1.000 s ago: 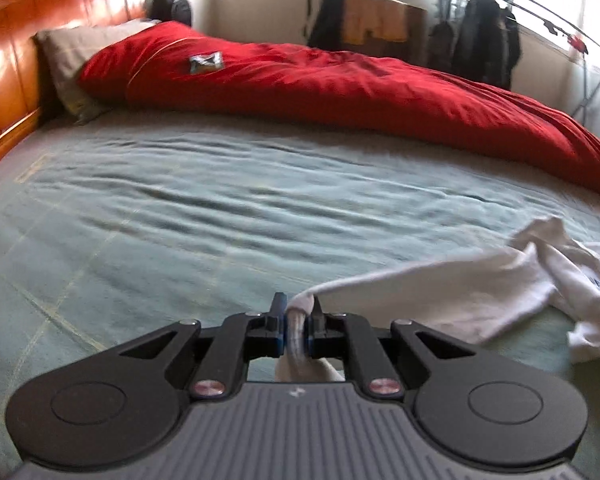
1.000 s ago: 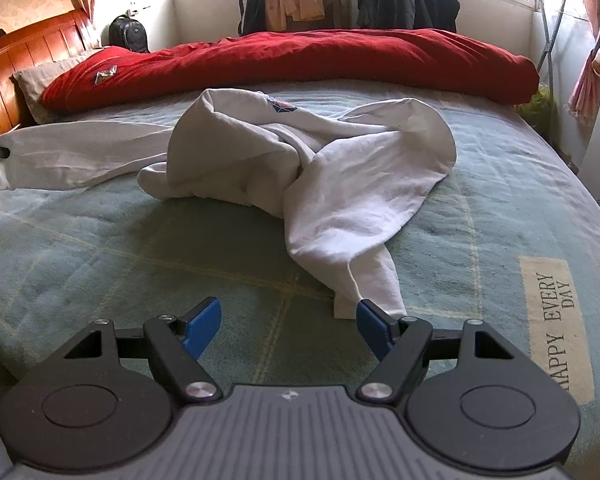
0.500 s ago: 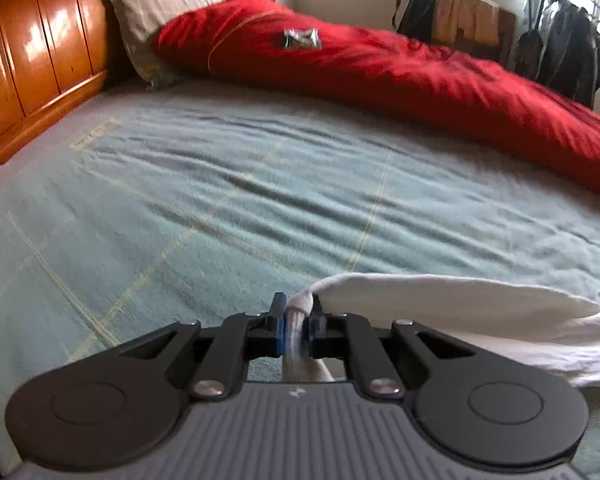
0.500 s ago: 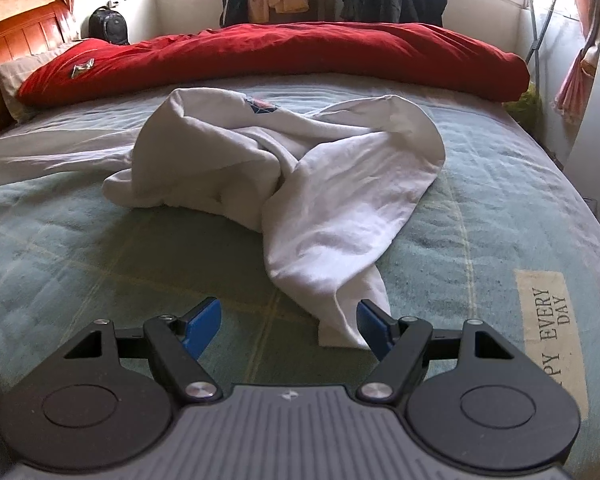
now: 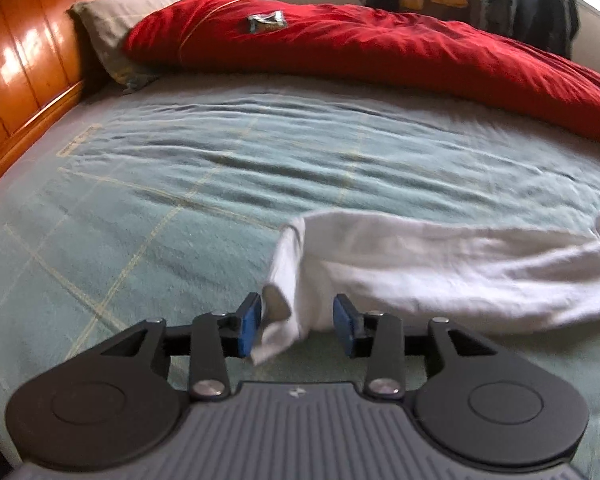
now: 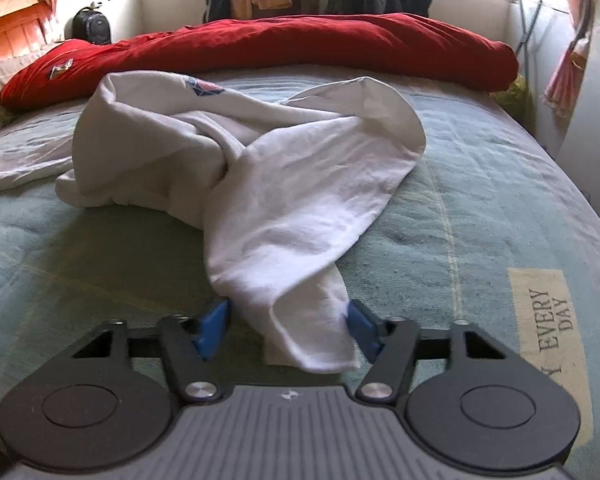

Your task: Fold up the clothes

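In your left wrist view, your left gripper [image 5: 296, 326] is spread apart, and the cuff end of a white sleeve [image 5: 440, 268] lies loose between its blue pads [image 5: 249, 326], not pinched. The sleeve runs off to the right across the green bedspread [image 5: 220, 184]. A red duvet [image 5: 360, 48] lies along the far side of the bed, against a wooden headboard [image 5: 16, 60].

In your right wrist view, your right gripper [image 6: 286, 330] also stands wide, with the other cuff [image 6: 312, 340] lying between its pads and touching the right one. Behind it the white garment [image 6: 240, 152] sits bunched and twisted in the middle of the bed, a small red and blue emblem [image 6: 202, 87] on top.

The cloth looks light, soft and limp, so it should sag and drag rather than hold shape. Cuffs and hem edges, where the fabric is doubled, look like the firmest places for you to pinch.
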A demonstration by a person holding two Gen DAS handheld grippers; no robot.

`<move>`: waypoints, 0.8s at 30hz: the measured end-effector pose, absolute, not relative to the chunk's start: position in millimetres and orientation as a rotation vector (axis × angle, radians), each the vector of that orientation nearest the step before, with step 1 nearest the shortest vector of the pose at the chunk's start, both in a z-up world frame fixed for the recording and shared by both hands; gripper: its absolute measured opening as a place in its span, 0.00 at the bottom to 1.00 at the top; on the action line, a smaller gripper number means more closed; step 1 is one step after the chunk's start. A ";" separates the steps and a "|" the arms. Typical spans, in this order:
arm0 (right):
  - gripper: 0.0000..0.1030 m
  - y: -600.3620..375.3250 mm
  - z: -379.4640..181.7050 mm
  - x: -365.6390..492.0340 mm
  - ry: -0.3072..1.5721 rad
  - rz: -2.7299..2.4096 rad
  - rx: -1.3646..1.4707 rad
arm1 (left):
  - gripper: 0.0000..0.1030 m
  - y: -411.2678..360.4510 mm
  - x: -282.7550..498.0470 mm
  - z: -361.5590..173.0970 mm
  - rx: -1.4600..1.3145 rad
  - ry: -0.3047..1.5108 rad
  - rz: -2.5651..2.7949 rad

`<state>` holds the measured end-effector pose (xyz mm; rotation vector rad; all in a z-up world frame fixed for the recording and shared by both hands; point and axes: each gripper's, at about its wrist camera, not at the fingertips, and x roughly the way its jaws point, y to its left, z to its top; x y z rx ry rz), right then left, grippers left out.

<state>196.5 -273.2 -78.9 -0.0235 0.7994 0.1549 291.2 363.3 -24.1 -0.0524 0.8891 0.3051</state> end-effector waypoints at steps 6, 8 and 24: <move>0.59 -270.2 -77.7 190.6 0.741 0.193 -0.089 | 0.47 308.8 264.9 -21.5 0.034 0.902 0.171; 0.59 -269.2 -76.0 185.0 0.721 0.209 -0.107 | 0.48 290.6 256.2 -20.6 0.063 0.906 0.126; 0.05 -289.0 -54.2 184.6 0.657 0.175 -0.200 | 0.69 173.7 199.8 -28.7 0.217 0.901 -0.107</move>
